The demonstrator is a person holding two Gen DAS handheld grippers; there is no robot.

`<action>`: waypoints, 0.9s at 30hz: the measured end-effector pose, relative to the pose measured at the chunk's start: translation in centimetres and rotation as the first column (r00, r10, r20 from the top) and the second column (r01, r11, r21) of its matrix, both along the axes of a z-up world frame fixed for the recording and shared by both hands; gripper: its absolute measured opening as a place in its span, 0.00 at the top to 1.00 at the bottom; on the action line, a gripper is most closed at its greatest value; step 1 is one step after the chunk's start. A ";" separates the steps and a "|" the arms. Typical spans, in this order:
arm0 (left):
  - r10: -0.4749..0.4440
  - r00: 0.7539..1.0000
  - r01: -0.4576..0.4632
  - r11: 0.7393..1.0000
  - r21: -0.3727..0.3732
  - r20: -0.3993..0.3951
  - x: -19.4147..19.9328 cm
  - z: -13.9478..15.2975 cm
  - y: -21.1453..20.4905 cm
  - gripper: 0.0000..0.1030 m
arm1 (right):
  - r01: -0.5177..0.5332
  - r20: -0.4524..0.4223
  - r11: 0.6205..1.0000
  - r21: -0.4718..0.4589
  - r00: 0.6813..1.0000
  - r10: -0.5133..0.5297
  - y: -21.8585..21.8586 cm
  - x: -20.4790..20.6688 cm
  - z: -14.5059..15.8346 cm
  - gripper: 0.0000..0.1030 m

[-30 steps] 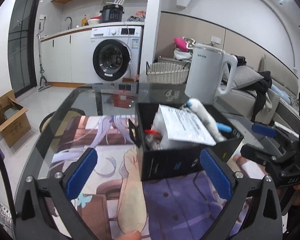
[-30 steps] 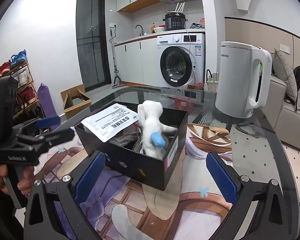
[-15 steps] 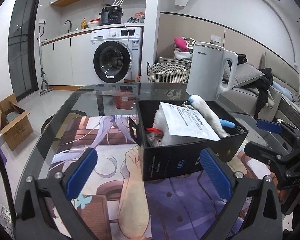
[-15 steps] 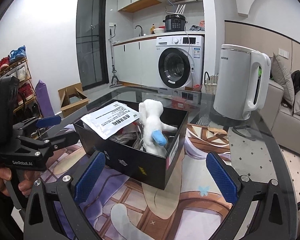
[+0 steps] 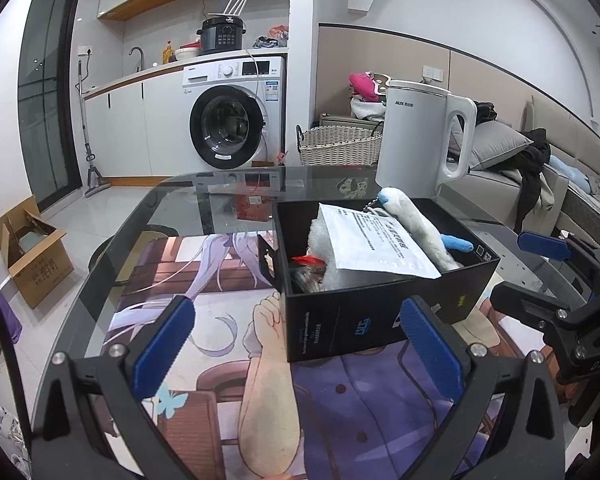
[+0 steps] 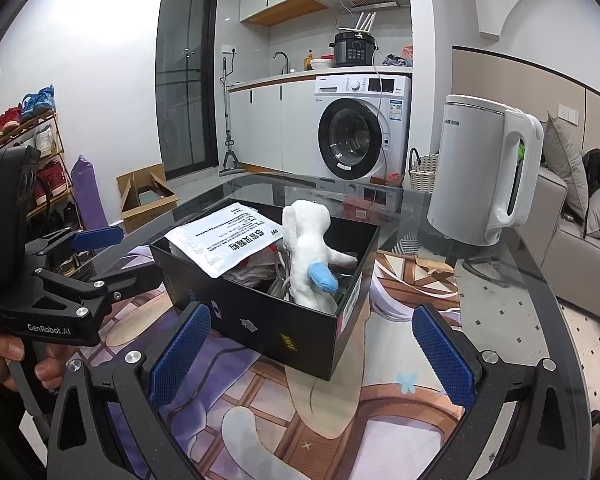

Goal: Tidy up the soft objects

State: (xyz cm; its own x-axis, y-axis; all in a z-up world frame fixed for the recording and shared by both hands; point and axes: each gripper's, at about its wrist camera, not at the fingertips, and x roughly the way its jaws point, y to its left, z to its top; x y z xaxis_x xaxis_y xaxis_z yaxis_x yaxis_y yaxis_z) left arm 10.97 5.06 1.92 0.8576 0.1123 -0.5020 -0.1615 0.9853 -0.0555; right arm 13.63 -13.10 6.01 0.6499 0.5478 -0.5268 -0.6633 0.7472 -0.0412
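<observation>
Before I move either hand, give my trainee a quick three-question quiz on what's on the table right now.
1. True or false: the white plush toy sits inside the black box.
2. Which lies across the box's top edge? A) a white printed packet B) a towel C) a plate
3. Fill in: on the glass table beyond the box stands a white ____.

Key: 1 true. 2 A. 3 kettle.

Both the left gripper and the right gripper have their jaws wide apart, holding nothing.
</observation>
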 end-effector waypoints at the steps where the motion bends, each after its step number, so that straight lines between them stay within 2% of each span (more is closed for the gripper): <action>1: 0.001 1.000 -0.001 1.000 0.000 0.001 0.0 0.0 0.0 0.00 | 0.002 0.001 1.000 0.000 1.000 -0.002 0.0 0.0 0.0 0.00; 27: 0.001 1.000 -0.001 1.000 -0.002 -0.005 0.0 0.0 -0.1 0.00 | 0.002 0.000 1.000 -0.002 1.000 -0.002 0.0 0.0 0.0 0.00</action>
